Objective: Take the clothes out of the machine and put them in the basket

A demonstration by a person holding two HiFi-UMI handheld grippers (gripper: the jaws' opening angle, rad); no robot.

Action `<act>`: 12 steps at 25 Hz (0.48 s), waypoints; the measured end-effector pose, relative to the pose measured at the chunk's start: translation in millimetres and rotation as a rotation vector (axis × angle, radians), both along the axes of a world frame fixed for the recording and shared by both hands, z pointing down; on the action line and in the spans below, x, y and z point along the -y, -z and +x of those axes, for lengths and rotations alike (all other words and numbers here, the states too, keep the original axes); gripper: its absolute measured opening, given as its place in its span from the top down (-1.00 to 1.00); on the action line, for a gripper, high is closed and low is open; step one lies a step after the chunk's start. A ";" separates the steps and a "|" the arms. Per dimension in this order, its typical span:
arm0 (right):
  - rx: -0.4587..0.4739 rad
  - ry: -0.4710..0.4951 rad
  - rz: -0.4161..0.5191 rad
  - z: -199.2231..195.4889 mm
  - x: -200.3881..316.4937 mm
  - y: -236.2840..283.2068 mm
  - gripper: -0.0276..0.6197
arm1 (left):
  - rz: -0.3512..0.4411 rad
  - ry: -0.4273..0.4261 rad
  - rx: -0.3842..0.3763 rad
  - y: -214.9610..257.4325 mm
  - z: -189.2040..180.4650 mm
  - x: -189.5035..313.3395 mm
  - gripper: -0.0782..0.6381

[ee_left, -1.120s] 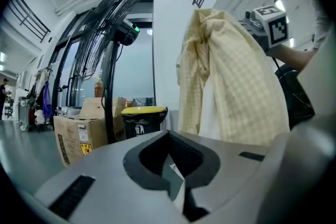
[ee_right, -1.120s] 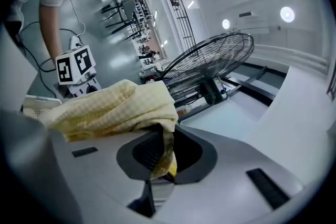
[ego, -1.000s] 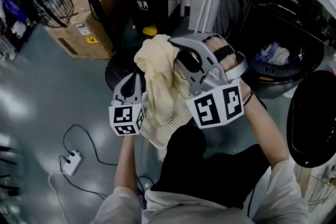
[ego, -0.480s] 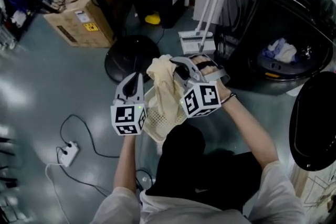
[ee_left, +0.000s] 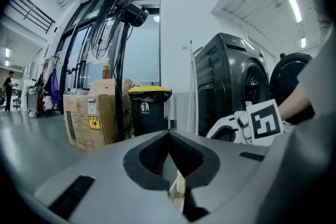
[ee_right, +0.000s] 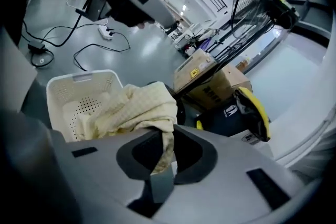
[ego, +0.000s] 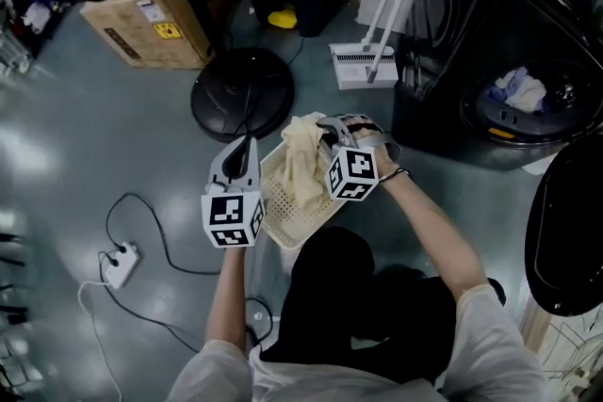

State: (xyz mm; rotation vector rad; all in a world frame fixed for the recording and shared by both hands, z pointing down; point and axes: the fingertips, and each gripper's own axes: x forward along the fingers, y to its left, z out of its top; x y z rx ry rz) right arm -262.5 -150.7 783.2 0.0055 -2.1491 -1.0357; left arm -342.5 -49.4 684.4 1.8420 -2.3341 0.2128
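right gripper (ee_right: 163, 159) jaws pinch the cream cloth (ee_right: 131, 107), which drapes into the basket (ee_right: 68, 86) at its right rim. left gripper (ee_left: 176, 189) jaws clamp the basket's left rim. further clothes (ego: 521, 89) lie inside the machine (ego: 429, 99).

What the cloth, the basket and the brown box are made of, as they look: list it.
Cloth: pale yellow woven fabric, matte, with a waffle-like texture; it folds and drapes limply.
Basket: probably cream plastic; stiff, smooth walls with rows of punched holes.
Box: cardboard, dull brown, with straight folded edges and stuck-on labels.
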 end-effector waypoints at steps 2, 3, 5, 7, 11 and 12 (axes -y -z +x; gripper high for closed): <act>-0.044 -0.010 -0.008 1.0 0.9 -24.8 0.76 | -0.006 0.006 -0.003 -4.5 -1.8 -4.4 0.73; -0.068 -0.012 -0.008 1.8 1.4 -36.3 0.75 | -0.009 0.008 -0.003 -6.2 -2.3 -6.5 0.73; -0.113 -0.019 -0.009 3.3 3.4 -57.9 0.75 | -0.016 0.010 -0.002 -9.2 -1.8 -9.7 0.73; -0.149 -0.034 -0.011 2.9 8.7 -76.5 0.75 | -0.022 0.011 -0.002 -12.0 -1.2 -10.2 0.73; -0.245 -0.046 -0.048 6.0 2.7 -118.8 0.75 | -0.046 0.006 0.000 -17.5 1.6 -12.5 0.73; -0.281 -0.037 -0.050 8.5 -2.5 -129.2 0.75 | -0.054 0.003 0.001 -19.0 1.8 -13.0 0.73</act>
